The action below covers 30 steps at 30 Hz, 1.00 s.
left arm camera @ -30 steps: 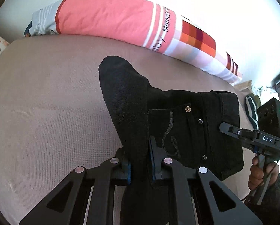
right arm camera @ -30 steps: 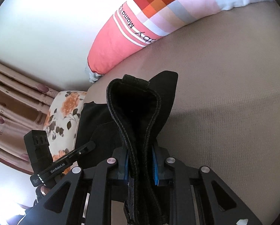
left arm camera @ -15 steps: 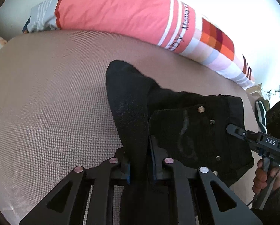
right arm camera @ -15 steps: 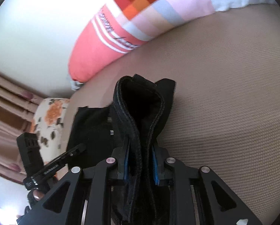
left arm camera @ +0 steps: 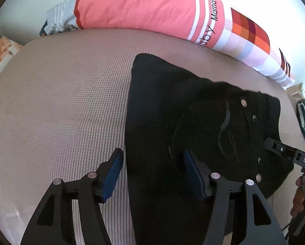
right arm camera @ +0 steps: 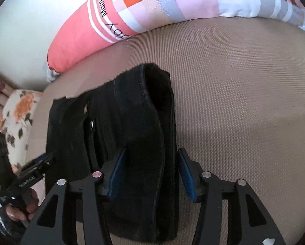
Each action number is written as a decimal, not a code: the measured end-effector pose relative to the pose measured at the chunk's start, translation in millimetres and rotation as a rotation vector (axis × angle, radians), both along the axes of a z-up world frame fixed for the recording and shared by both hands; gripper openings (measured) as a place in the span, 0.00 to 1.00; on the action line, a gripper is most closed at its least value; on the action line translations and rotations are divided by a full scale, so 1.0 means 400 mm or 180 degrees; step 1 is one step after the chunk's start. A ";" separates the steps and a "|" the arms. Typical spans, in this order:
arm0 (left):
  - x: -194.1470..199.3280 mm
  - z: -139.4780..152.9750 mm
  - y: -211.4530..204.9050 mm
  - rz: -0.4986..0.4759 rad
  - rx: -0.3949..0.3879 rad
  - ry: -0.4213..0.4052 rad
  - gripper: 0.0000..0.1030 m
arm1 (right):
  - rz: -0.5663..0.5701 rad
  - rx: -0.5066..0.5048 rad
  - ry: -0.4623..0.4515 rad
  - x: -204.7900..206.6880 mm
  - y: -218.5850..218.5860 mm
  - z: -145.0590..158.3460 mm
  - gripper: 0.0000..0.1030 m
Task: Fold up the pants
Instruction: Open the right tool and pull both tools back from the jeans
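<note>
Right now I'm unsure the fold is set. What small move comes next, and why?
Probably lift both away: the left gripper and right gripper are opening, blue pads off the cloth, and the black pants lie folded on the mattress.

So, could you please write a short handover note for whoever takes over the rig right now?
Left tongs: opening, pads clear of the cloth, black pants between them.
Right tongs: opening, folded edge between the pads, not pressed.
Pants: lying folded on the beige bed, near the long pillow.
Done: a fold is laid down.
Left: draw both tongs clear, check edges, likely fold again if needed.
</note>
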<state>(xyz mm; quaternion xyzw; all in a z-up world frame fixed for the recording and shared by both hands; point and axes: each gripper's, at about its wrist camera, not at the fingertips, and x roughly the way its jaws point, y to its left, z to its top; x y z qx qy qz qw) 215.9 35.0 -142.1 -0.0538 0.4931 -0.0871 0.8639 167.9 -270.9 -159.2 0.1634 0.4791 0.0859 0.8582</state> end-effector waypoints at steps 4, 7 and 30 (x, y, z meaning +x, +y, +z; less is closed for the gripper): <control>-0.064 0.020 -0.008 0.0003 0.0190 -0.0102 0.66 | -0.0040 -0.0061 -0.0021 -0.053 -0.003 0.009 0.48; -0.127 0.042 -0.011 0.0005 0.0311 -0.0205 0.71 | -0.0059 -0.0167 -0.0095 -0.090 0.008 0.028 0.50; -0.457 0.155 -0.016 0.0396 0.0660 -0.0710 0.75 | -0.0171 -0.0908 -0.0854 -0.438 0.171 0.138 0.65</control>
